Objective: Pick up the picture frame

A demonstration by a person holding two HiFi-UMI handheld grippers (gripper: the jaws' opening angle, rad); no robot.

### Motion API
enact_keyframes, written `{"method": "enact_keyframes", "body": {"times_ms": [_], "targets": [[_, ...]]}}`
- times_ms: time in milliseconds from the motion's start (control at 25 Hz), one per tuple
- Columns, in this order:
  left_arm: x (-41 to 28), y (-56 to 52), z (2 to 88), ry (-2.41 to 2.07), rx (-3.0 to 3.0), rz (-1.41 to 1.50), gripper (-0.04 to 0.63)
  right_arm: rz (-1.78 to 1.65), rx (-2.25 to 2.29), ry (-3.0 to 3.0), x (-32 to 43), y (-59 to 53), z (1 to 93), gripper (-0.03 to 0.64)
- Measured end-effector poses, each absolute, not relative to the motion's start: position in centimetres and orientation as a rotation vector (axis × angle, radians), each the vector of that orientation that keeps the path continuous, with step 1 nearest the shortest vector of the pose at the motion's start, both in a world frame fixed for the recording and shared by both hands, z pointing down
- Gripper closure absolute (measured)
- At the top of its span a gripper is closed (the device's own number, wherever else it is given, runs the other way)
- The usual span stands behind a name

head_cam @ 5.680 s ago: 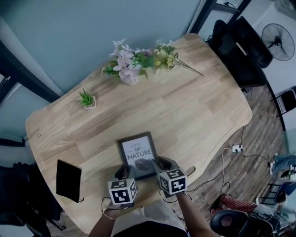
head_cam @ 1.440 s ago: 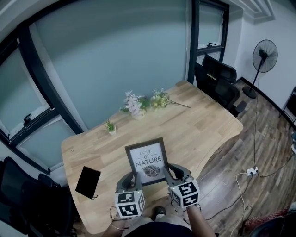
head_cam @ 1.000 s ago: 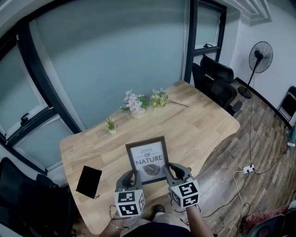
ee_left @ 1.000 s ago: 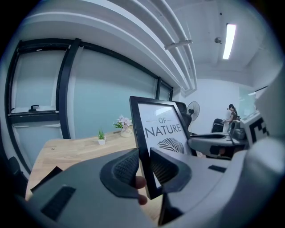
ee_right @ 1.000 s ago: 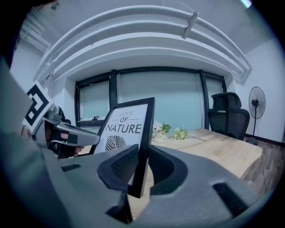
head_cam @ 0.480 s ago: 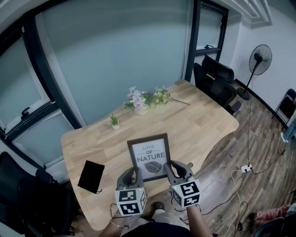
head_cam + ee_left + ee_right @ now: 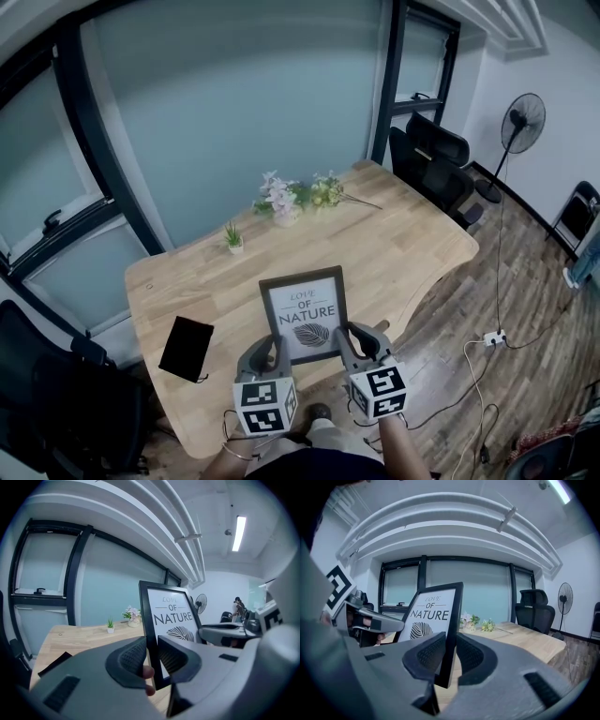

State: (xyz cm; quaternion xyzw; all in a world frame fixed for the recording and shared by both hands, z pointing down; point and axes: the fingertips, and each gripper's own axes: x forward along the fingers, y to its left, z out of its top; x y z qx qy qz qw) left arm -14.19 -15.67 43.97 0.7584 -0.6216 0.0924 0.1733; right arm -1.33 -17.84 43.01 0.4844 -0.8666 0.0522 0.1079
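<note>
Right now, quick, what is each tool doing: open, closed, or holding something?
Left tool: closed on the left edge of the picture frame, holding it.
Right tool: closed on the right edge of the same picture frame, holding it.

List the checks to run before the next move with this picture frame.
1. Left claw shut on picture frame's lower left edge: ok.
2. Right claw shut on its lower right edge: ok.
3. Frame lifted off the table: ok.
4. Grip firm enough not to slip: cannot tell.
5. Flowers, small plant and black pad clear of the frame: ok.
</note>
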Motion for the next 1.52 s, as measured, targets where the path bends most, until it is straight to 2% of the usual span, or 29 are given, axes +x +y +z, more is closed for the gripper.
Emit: {"method": "enact_keyframes", "body": {"times_ms": [1520], "targets": [[-14.8, -7.6, 42.3, -1.678, 2.220, 0.163, 0.525, 0.059, 1.494, -2.504, -1.9, -9.4, 40.5, 0.548]]}}
